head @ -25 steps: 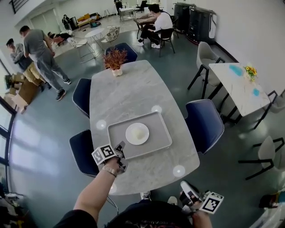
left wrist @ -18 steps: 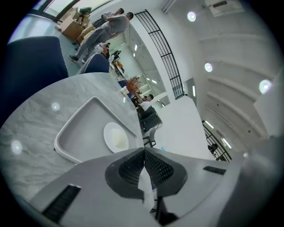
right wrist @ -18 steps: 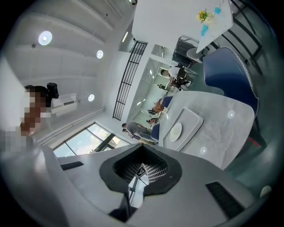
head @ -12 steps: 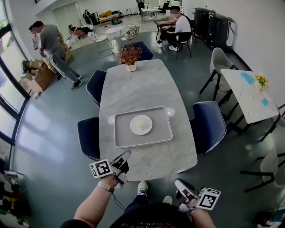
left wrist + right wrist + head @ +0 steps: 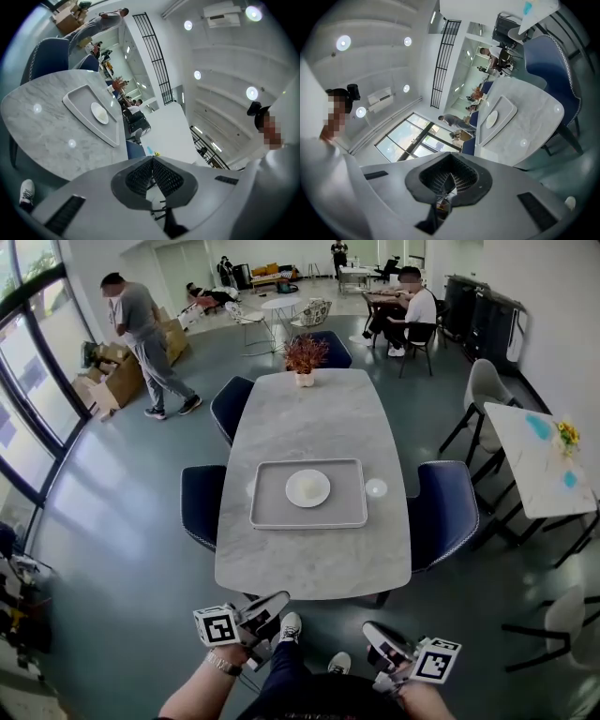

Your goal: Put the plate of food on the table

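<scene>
A: Where is the plate of food (image 5: 307, 487)?
B: In the middle of the grey tray (image 5: 272, 514), on the marble worktop (image 5: 309, 418) towards its near end.
A: And around it?
B: A potted plant (image 5: 305, 356) at the far end, blue chairs (image 5: 202, 507) tucked in at both sides.
A: The tongs?
B: Both closed on nothing. The left tongs (image 5: 277, 601) and right tongs (image 5: 372, 630) hang off the near end, well apart from the tray, with the worktop's edge between them and it.
</scene>
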Motion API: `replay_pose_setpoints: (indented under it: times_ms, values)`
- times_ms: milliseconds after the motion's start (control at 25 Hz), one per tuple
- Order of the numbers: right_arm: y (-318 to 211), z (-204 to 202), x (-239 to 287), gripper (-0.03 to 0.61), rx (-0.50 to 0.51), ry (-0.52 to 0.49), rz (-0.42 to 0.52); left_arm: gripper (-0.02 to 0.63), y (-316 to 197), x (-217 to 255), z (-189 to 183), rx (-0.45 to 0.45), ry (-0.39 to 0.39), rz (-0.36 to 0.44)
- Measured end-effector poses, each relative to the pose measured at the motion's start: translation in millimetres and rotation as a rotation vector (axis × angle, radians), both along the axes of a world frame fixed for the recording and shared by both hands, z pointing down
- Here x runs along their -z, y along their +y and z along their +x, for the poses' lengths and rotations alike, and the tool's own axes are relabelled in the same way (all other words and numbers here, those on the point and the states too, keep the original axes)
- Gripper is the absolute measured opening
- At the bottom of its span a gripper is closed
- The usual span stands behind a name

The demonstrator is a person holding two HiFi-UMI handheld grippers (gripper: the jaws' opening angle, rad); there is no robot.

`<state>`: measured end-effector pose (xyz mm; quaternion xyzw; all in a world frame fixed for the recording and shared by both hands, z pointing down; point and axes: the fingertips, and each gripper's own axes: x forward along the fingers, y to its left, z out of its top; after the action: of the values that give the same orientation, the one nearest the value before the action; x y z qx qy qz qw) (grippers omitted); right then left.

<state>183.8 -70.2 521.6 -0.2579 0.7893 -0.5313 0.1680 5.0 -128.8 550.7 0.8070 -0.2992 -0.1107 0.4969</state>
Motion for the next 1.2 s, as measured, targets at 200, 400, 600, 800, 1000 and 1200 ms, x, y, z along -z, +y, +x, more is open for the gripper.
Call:
replay_pose_setpoints:
  times_ms: [200,400,600,800,1000,1200]
  values:
    - [15.1,-3.8,-11.7,0.012,0.061,0.001,-0.022,0.009,40.3,0.8,9.6,0.028,0.016,-0.025]
    - [21.2,-20.6,-8.0,0.012,0.102,-0.01,-0.012,0.009,68.7,3.9,12.3,-0.009,-0.022,-0.012]
    - [25.9,-31.6,-7.7,0.012,0.109,-0.001,-0.001,0.009,85.8,10.6,16.6,-0.048,-0.011,-0.006]
    - [31.3,-60.8,-5.6,0.012,0.128,0.021,0.025,0.008,102.5,15.7,6.6,-0.08,0.015,-0.002]
    - [45.2,-96.0,-1.7,0.012,0.129,0.026,0.022,0.009,120.5,20.5,-19.7,-0.089,0.053,-0.01]
    - [67.0,-134.4,4.0,0.012,0.131,-0.026,-0.007,0.008,134.1,27.6,-51.2,-0.1,0.062,-0.005]
